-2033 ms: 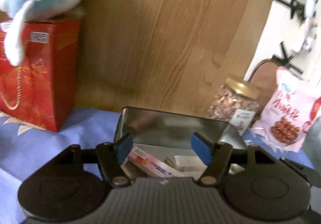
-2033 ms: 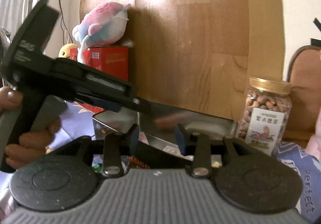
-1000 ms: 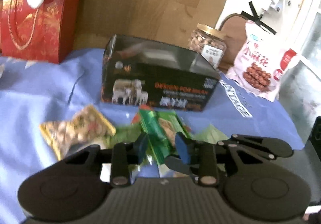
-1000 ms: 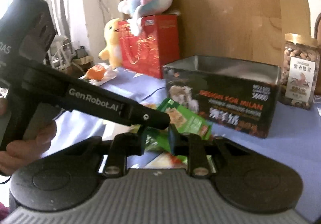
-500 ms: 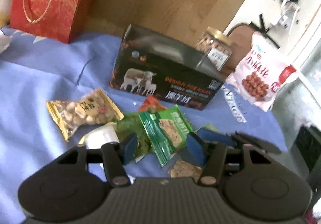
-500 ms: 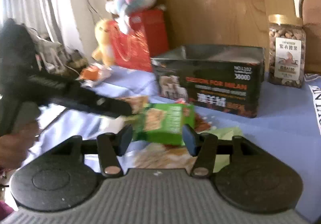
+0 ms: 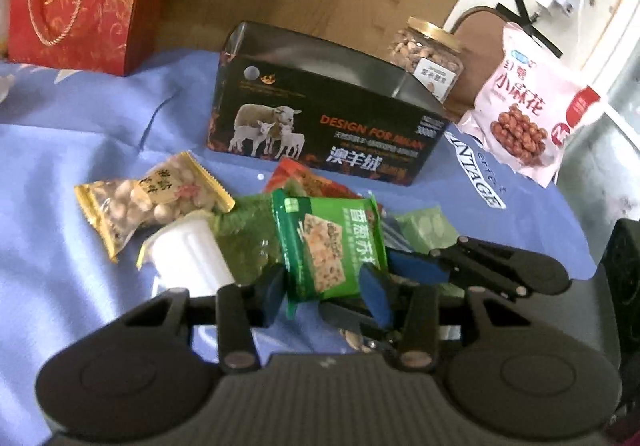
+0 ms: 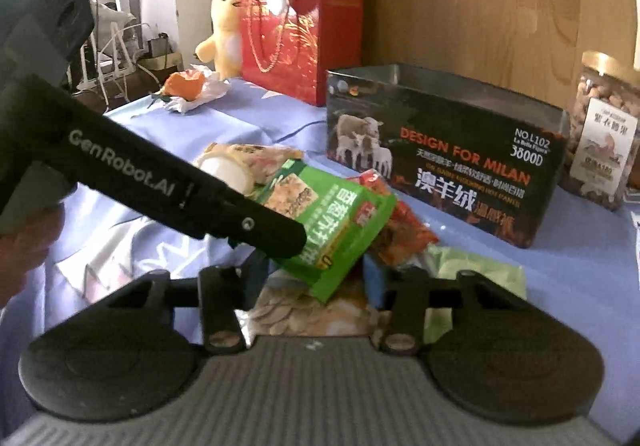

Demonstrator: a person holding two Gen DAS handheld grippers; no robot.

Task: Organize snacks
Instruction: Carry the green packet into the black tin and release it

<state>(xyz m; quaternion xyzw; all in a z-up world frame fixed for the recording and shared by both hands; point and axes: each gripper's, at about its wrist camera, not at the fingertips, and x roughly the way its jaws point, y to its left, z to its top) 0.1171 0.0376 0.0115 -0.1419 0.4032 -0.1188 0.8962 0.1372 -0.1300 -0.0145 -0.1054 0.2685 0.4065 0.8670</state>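
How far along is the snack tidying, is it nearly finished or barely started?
It looks early. Nothing can be counted as done: the tin box hides its inside from both views. In hand: both claws are closing around the green cracker packet, the left claw from one side and the right claw from another. Left: the yellow nut packet, red packet, white cup and others loose on the blue cloth.

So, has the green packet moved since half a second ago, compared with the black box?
Cannot tell: both cameras moved. In the left wrist view the green packet lies in front of the black box as before, only a little lower in the picture.
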